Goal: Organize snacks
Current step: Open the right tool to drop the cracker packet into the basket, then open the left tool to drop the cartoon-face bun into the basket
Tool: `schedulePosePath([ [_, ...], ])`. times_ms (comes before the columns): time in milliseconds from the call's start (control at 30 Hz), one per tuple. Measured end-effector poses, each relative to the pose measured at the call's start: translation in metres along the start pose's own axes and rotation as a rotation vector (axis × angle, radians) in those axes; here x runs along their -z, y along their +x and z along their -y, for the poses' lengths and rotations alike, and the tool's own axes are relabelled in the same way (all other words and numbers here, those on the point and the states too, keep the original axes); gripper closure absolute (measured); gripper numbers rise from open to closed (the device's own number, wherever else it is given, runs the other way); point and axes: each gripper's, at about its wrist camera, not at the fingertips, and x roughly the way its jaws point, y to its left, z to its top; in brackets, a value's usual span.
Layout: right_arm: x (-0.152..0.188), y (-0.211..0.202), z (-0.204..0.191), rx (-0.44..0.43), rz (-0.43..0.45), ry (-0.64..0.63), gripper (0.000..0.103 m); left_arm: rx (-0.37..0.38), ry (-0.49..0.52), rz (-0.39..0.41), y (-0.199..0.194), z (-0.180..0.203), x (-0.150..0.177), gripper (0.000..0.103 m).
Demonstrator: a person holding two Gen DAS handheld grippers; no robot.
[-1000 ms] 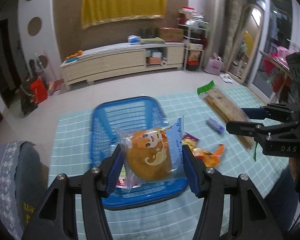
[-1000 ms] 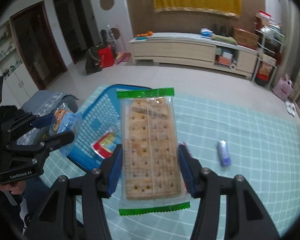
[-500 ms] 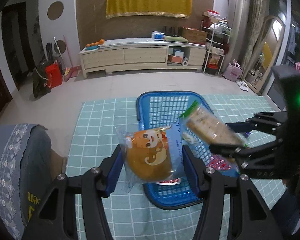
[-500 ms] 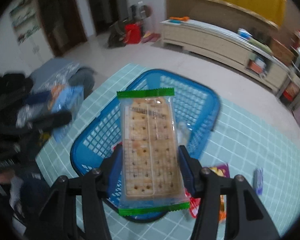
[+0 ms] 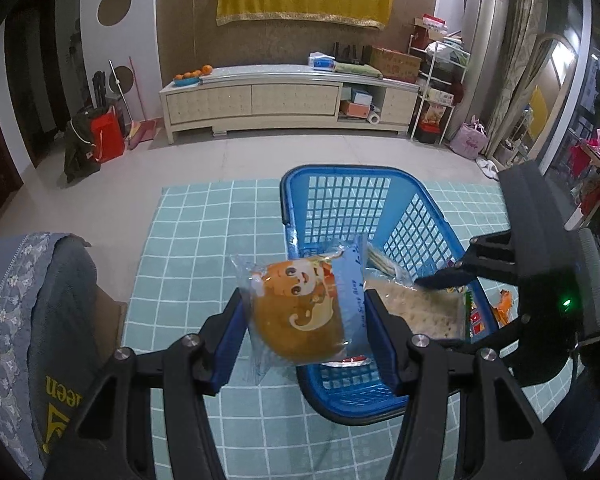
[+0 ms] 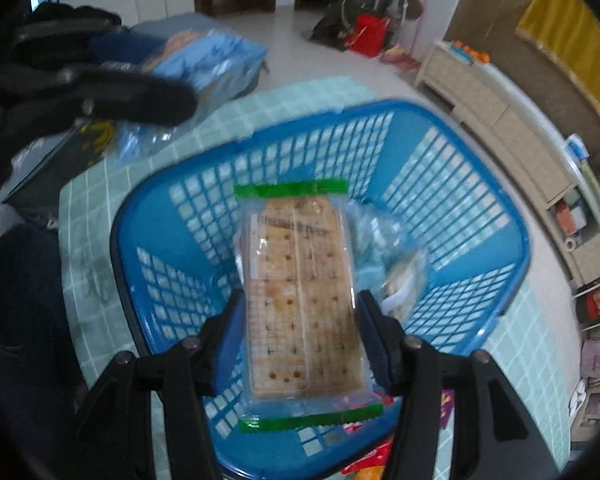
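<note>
- Blue plastic fills both views: the basket (image 6: 480,184) sits on the checked cloth (image 5: 188,240), centre of each frame.
- My right gripper (image 6: 300,332) holds the cracker pack (image 6: 300,292) above the basket's inside; its jaws have just been opening, the pack between them.
- My left gripper (image 5: 304,320) grips the cake (image 5: 300,312) by its sides, lower centre of its frame, at the basket's near-left rim.
- To do this well, I judge I should lower the crackers flat beside the clear bag (image 6: 396,264) already inside, then spread the jaws fully.
- I would keep the left clear until the right lifts out; the two tools look close.
- Loose wrappers (image 5: 504,304) wait on the cloth, right of the basket.
</note>
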Motion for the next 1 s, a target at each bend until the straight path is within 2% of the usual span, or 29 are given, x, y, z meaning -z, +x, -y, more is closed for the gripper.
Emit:
schedulePosePath([
  [167,0.011,-0.011,0.01,-0.105,0.02,0.086,0.029,0.005,0.034,-0.02,0.002,0.012,0.002,0.049],
  [433,0.029,-0.052,0.031,-0.065,0.129,0.237,0.029,0.009,0.069,-0.029,0.003,0.03,-0.004,0.049],
  [600,0.043,-0.063,0.047,0.007,0.136,0.338,0.029,0.019,0.09,-0.034,0.005,0.045,-0.007,0.049],
  [1000,0.084,-0.086,0.085,0.056,0.2,0.562,0.029,0.052,0.116,-0.084,0.031,0.078,-0.013,0.048],
])
